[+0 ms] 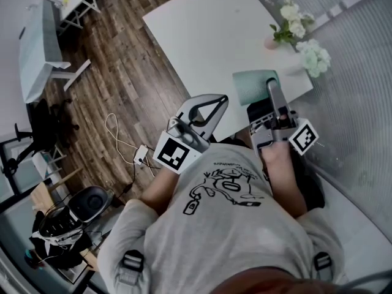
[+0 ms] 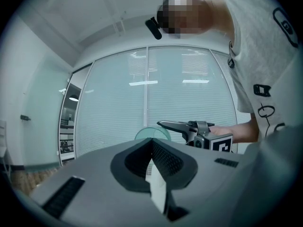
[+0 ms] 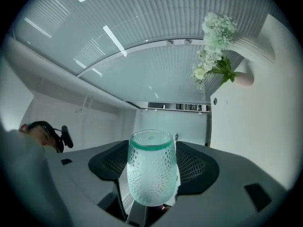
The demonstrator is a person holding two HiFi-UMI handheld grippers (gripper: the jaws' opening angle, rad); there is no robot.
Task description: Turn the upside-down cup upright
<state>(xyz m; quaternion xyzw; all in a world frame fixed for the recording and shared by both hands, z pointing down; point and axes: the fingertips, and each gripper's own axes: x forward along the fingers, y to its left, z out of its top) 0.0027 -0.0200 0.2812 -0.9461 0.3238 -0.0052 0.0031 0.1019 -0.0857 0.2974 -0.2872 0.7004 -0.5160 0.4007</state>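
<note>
Head view first: my own grey T-shirt (image 1: 233,225) fills the lower frame and covers both forearms. The left gripper (image 1: 214,106) sits near centre, pointing toward 1 o'clock over the near edge of the white table (image 1: 202,29); from here I cannot read its jaws. The right gripper (image 1: 269,89) is at 2 o'clock of it, with the teal cup (image 1: 252,84) at its tip over the table's near edge. Whether the cup touches the tabletop I cannot tell. At 1 o'clock in the frame a small pink vase (image 1: 271,43) holds white flowers (image 1: 297,20); more blooms (image 1: 315,57) lie beside it, partly past the table edge.

Left gripper view: the left gripper (image 2: 154,167) has its jaws pressed together with nothing between them. Its own body blocks the bottom half of the frame. Above it, at 12 o'clock, only the upper arc of the cup (image 2: 152,133) shows, and the right gripper (image 2: 165,125) reaches in from 3 o'clock. A glass wall with blinds (image 2: 156,98) fills the background.

Right gripper view: the right gripper (image 3: 152,171) is clamped on the cup (image 3: 151,167), a dimpled clear glass with a teal band at its far end, both pads against its sides. Its near end is cut off by the gripper body, so I cannot say which end is the mouth. The scene is rolled here: the table (image 3: 255,126) stands at 3 o'clock, the flowers (image 3: 215,46) and vase (image 3: 244,78) at 1 o'clock.
</note>
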